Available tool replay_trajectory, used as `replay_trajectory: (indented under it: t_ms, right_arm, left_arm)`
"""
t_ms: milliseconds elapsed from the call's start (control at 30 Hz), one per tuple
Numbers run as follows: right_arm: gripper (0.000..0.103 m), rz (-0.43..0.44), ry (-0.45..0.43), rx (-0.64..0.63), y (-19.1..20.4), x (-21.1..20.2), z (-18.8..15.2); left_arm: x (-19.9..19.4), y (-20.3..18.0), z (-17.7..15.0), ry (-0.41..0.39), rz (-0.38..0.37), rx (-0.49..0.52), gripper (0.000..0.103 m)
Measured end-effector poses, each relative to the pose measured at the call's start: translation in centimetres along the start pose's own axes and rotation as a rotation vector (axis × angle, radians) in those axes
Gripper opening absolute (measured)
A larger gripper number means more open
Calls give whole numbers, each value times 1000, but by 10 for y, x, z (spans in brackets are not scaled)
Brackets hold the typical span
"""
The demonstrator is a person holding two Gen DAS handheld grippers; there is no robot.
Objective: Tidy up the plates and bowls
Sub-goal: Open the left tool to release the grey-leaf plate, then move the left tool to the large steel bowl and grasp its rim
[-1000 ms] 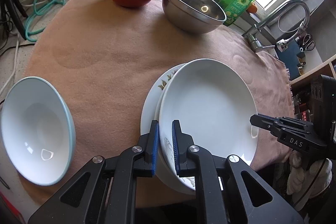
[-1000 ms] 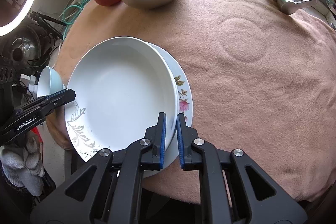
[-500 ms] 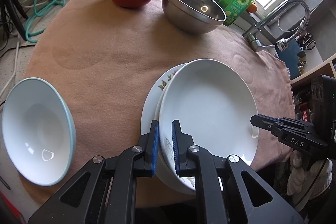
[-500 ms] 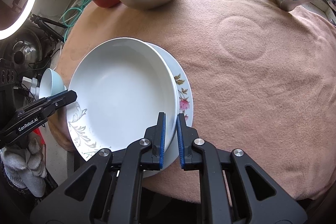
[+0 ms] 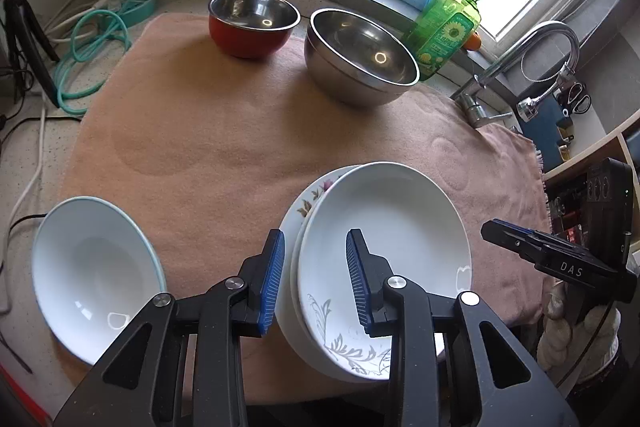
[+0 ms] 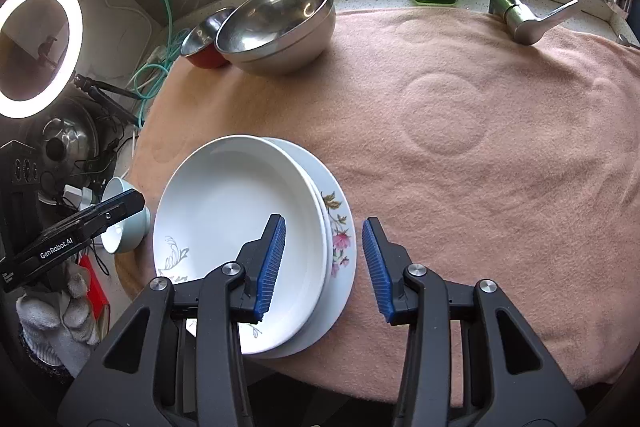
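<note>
Plates sit stacked on the pink towel [image 6: 460, 155]: a deep white plate [image 5: 384, 239] atop a floral plate [image 6: 340, 239]. The left gripper [image 5: 316, 279] straddles their near rim, jaws wide apart, holding nothing. The right gripper [image 6: 324, 263] likewise gapes over the opposite rim, empty. A white bowl [image 5: 92, 275] lies left of the left gripper.

A white deep plate [image 5: 384, 239] with a grey leaf motif sits stacked on a flowered plate [image 5: 310, 201] at lower centre of the left view. A white, blue-rimmed bowl [image 5: 94, 277] lies lower left. A red bowl [image 5: 252, 25] and a steel bowl [image 5: 360, 57] stand upright at the top.
</note>
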State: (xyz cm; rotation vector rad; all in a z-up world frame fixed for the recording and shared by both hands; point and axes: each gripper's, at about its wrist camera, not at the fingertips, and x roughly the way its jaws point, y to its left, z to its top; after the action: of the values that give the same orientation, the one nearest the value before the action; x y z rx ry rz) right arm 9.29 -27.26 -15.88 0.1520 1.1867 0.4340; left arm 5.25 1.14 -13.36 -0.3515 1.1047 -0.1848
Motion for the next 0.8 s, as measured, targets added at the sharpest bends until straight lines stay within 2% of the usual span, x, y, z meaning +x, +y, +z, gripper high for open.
replay_trajectory:
  t_ms: [433,800]
  right_arm:
    - [42,26,-106,27,-17,-31,70]
    - [42,89,-104,55,-23,-10,120]
  left_arm:
    - [7,-14,53,-69,-10,-15,30]
    - [34,-21,94,-78,8,-64,30]
